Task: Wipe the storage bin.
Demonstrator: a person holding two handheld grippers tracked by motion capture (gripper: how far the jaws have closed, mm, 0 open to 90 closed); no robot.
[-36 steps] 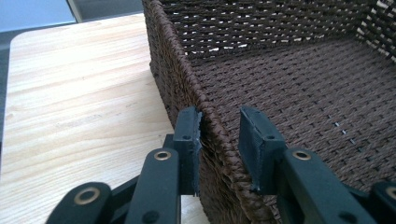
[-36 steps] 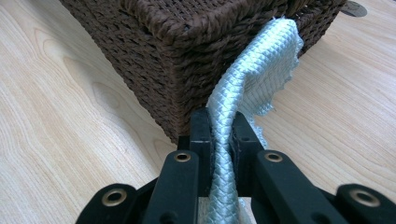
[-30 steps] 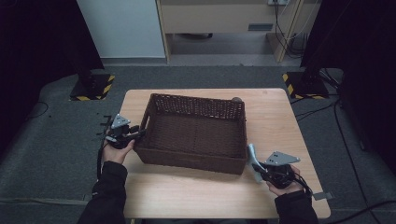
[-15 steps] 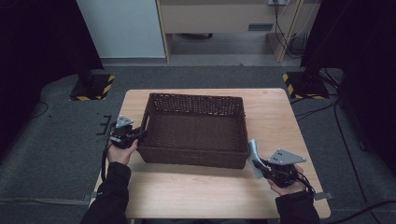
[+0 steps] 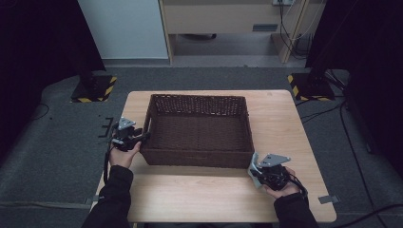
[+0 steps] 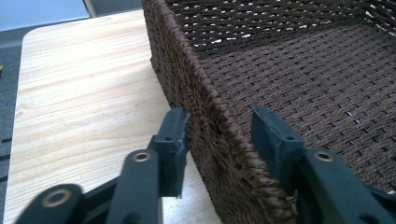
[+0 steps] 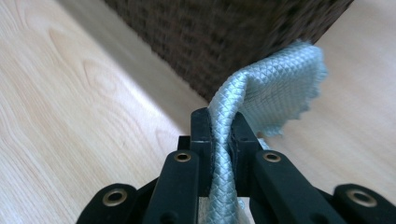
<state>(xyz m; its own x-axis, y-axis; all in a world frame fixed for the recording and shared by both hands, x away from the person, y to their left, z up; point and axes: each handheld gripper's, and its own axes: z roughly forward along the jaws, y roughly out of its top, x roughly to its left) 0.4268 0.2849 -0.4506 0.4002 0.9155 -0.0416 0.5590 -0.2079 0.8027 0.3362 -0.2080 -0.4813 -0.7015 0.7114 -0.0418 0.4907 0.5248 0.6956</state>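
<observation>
A dark brown woven basket with nothing inside it sits in the middle of the light wooden table. My left gripper is at its left wall. In the left gripper view the jaws are open and straddle the wall's rim, one outside and one inside. My right gripper is by the basket's near right corner, shut on a pale grey-green cloth. In the right gripper view the cloth rises folded from the jaws, just in front of the basket's side.
Bare table wood lies along the near edge and right of the basket. On the floor behind stand two bases with yellow-black stripes. A wooden cabinet and cables are at the back.
My left gripper has moved right, up to the basket's left wall. My right gripper with the cloth has shifted slightly toward the near edge.
</observation>
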